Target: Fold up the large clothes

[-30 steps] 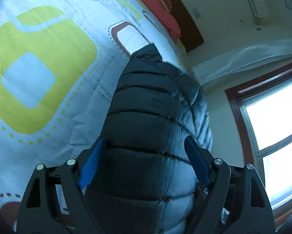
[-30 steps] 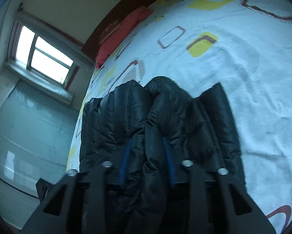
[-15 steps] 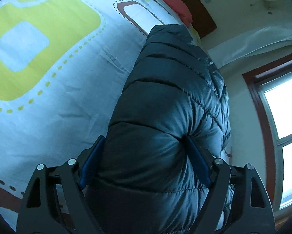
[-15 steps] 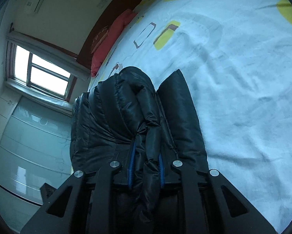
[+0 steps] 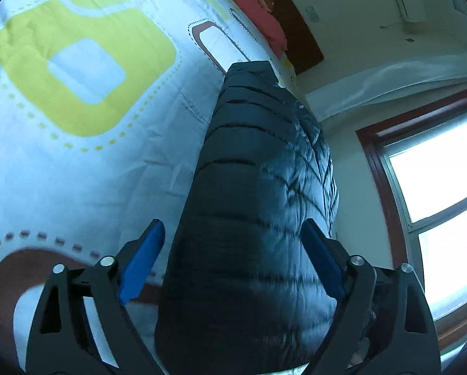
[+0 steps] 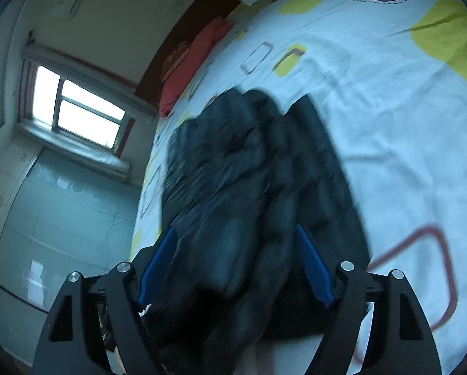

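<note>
A black quilted puffer jacket is spread along the edge of a bed, on a white bedspread printed with yellow and brown rounded squares. In the left wrist view, the left gripper is seen with its jaws standing wide and opening further; the puffed bulk of the jacket lies between the two blue pads. The left-hand pad is clearly apart from the fabric, with bedspread visible in the gap, while the right-hand pad sits just beside the jacket's edge, and whether it touches cannot be told. In the right wrist view, which is blurred, the right gripper is likewise shown with its jaws opening and already spread wide. A thick fold of the jacket is bunched between its blue fingers; the fabric is no longer pinched, though it lies close against the inner face of the left-hand pad, and contact there cannot be judged through the blur. The jacket is heaped in rumpled folds in this view. A red pillow is seen at the far end of the bed against a dark headboard, and a window is set in the wall beyond.
</note>
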### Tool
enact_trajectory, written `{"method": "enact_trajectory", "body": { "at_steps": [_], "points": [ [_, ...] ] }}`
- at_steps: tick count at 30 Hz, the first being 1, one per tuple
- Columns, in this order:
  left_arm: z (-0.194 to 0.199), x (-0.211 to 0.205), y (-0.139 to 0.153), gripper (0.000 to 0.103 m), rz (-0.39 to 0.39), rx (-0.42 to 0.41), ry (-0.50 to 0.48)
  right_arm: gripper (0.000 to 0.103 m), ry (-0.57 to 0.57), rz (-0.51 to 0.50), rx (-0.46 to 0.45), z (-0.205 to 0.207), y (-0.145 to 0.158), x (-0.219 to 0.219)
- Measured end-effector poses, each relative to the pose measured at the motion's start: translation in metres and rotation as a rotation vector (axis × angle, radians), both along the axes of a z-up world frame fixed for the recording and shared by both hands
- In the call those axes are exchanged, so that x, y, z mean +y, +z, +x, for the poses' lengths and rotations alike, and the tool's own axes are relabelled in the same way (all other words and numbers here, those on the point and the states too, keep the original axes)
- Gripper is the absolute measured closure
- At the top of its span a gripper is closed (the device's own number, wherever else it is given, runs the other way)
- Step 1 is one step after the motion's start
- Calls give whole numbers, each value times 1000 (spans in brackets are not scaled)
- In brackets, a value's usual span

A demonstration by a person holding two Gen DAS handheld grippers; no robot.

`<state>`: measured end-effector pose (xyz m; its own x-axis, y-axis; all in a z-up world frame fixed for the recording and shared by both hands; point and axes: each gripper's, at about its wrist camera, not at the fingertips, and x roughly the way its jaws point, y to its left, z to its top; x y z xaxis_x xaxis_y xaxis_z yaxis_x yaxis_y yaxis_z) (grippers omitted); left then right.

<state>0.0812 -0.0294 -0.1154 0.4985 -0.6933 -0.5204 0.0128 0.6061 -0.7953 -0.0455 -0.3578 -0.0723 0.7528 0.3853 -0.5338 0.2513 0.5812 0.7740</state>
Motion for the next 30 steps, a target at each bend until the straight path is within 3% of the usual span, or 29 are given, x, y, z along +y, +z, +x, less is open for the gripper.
{"method": "enact_trajectory", "body": {
  "at_steps": [7, 8, 9, 11, 12, 16, 20, 28, 30],
  "points": [
    [-7, -4, -20, 13, -39, 57, -13, 26, -5, -72, 83, -1, -16, 15],
    [-7, -5, -19, 14, -38, 49, -17, 54, -8, -69, 95, -3, -23, 12],
    [-7, -6, -19, 14, -33, 42, -26, 65, -10, -57, 100, -4, -29, 9],
    [-5, -12, -19, 26, -29, 42, -54, 71, -18, -35, 105, -4, -43, 2],
    [-5, -14, -19, 27, -16, 44, -54, 72, -22, -33, 104, -4, -46, 2],
    [-4, -26, -20, 38, 60, 22, -62, 74, -25, -59, 81, -5, -63, 2],
    [1, -29, -34, 43, 51, 37, -62, 77, -42, 28, 31, -9, -85, -5],
    [-1, -26, -29, 39, 47, 32, -74, 75, -49, 74, -3, -19, -86, -6],
    [-4, -21, -25, 37, 38, 45, -70, 68, -43, 76, -5, -21, -81, -4]
  ]
}}
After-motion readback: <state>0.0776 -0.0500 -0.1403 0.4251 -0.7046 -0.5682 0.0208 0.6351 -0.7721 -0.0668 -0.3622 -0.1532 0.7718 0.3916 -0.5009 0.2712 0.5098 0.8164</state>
